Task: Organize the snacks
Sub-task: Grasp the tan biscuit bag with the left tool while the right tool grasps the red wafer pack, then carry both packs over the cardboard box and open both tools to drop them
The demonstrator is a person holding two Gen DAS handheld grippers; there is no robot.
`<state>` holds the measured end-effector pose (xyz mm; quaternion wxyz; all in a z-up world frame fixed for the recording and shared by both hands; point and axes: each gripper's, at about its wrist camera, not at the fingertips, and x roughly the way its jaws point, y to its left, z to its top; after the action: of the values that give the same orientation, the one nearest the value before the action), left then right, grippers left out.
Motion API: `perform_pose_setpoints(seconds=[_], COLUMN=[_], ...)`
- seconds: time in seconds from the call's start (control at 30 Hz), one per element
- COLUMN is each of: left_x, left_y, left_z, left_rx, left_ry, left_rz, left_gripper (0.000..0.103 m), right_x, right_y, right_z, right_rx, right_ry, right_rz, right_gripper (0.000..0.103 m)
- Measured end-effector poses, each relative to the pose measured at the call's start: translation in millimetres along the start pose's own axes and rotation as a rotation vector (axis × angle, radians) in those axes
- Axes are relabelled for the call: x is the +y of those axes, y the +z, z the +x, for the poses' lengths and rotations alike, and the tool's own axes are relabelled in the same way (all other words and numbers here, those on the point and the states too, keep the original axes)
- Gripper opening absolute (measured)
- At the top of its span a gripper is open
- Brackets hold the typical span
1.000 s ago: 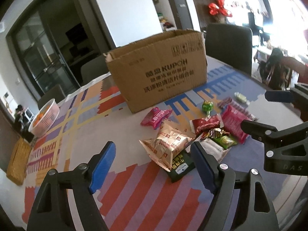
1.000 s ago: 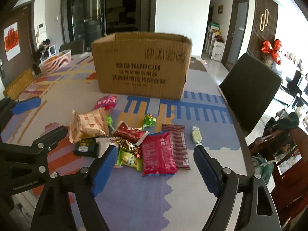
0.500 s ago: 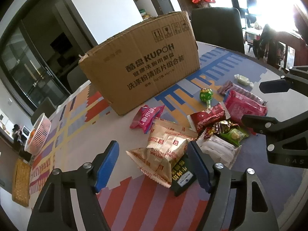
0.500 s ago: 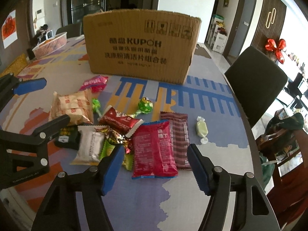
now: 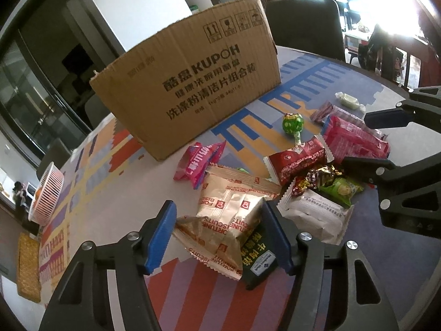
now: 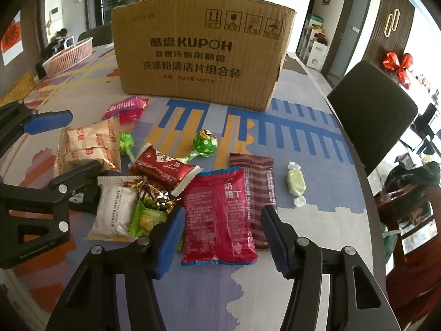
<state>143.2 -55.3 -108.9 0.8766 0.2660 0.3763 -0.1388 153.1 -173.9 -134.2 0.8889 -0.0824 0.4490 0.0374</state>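
Both claws over the snack pile on the tabletop, jaws closing, nothing gripped yet.

L claw: about half open & closing; gold biscuit pack sits betw. its blue pads, right pad looks close to or at the pack edge, can't tell if touching; dark green pack just under the right pad, white pack to its right. R claw: about half open & closing; red pack lies betw. the pads w/ gaps both sides, striped maroon bar beside it by the right pad, green pack just left of the left pad. Ahead of both claws: lollipop, dark red pack, pink pack, then cardboard box upright further back. Wrapped pale candy lies apart, to the right of R claw.
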Motion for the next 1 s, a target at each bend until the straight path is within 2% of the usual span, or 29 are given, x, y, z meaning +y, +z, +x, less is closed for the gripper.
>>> perform_pose_setpoints(seconds=[0.17,0.33,0.43,0.5,0.77,1.0], left_x=[5,10,11,11,14,20], left_y=[1,1,1,2,7,12], left_z=[5,13,12,10,-9,-32], left_rx=[0.037,0.084,0.085,0.085,0.053,0.026], left_ry=[-0.042,-0.112,-0.121,-0.124,-0.124,-0.123], left_rz=[-0.039,-0.098,-0.12,-0.131,-0.192,-0.27], left_gripper=[0.063,0.049,0.048,0.042,0.041,0.041], right_x=[2,4,4,3,-3,-7], right_y=[1,2,2,2,3,5], right_z=[4,10,12,11,2,-24], right_rx=[0.003,0.02,0.023,0.024,0.009,-0.058], right_ry=[0.002,0.002,-0.003,0.006,0.031,0.045], right_rz=[-0.016,-0.024,-0.028,-0.022,0.006,0.021], right_gripper=[0.058,0.054,0.049,0.045,0.042,0.042])
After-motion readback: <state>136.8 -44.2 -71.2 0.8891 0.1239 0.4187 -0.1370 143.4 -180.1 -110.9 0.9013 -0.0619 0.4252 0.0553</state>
